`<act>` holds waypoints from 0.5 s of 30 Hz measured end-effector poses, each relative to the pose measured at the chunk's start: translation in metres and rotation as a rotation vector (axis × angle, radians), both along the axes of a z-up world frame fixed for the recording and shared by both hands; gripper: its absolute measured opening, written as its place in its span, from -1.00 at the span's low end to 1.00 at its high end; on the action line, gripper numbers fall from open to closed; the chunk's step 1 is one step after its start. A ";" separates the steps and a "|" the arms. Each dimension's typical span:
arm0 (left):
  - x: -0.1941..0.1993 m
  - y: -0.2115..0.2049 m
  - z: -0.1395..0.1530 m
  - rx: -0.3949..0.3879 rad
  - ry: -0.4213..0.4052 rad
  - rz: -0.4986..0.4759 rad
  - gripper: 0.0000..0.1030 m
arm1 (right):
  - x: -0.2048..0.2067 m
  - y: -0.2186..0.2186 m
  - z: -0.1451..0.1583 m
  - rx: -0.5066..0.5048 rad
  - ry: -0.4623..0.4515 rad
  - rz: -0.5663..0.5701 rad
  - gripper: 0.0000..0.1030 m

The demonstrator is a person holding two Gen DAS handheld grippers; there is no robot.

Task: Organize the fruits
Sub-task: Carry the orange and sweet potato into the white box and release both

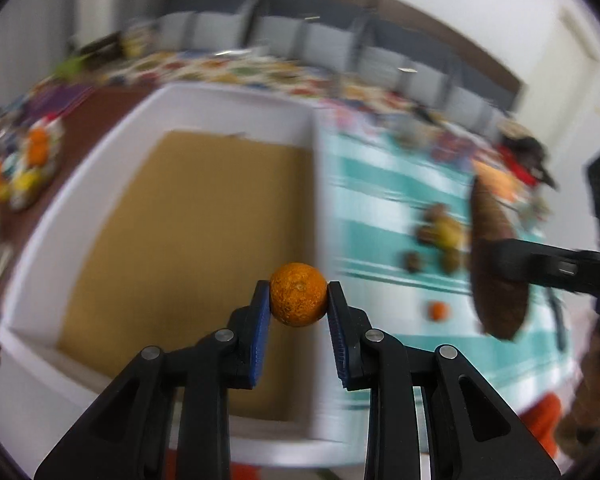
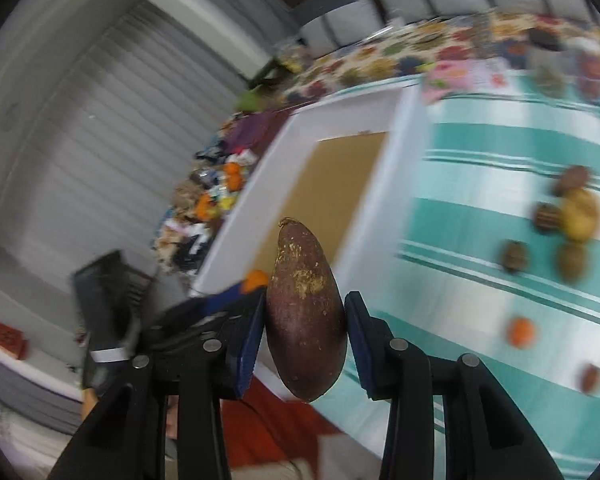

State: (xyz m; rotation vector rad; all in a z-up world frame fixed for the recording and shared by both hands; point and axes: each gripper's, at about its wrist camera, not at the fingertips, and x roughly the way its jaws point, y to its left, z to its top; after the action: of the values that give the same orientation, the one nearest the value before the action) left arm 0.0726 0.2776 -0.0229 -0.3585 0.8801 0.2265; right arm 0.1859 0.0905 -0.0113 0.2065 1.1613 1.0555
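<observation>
Orange fruit point(image 1: 298, 294) clamped in left hand-held gripper point(image 1: 299, 300) | right hand-held gripper point(image 2: 305, 316) clamps brown fruit point(image 2: 306, 312)

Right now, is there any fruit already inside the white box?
No, the white box shows only its bare brown cardboard floor, with no fruit lying in it.

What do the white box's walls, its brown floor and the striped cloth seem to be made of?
Box walls: smooth matte white, thick, likely foam or painted board; blur leaves it open.
Brown floor: flat, dull tan sheet with a slightly ragged far edge, probably cardboard.
Striped cloth: teal and white woven-looking stripes, apparently fabric.
</observation>
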 end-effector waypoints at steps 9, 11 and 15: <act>-0.007 0.075 -0.059 0.058 0.155 0.187 -0.43 | -0.015 0.132 -0.077 -0.140 0.088 0.092 -0.20; -0.007 0.079 -0.066 0.056 0.167 0.196 -0.42 | -0.017 0.143 -0.089 -0.186 0.083 0.083 -0.19; -0.008 0.081 -0.072 0.081 0.176 0.205 0.04 | -0.018 0.144 -0.086 -0.193 0.046 0.061 -0.07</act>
State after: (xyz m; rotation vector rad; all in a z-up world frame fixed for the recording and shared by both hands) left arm 0.0648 0.3582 -0.0948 -0.3575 1.0045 0.4877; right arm 0.1677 0.2343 -0.0977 0.0443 1.3100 0.9895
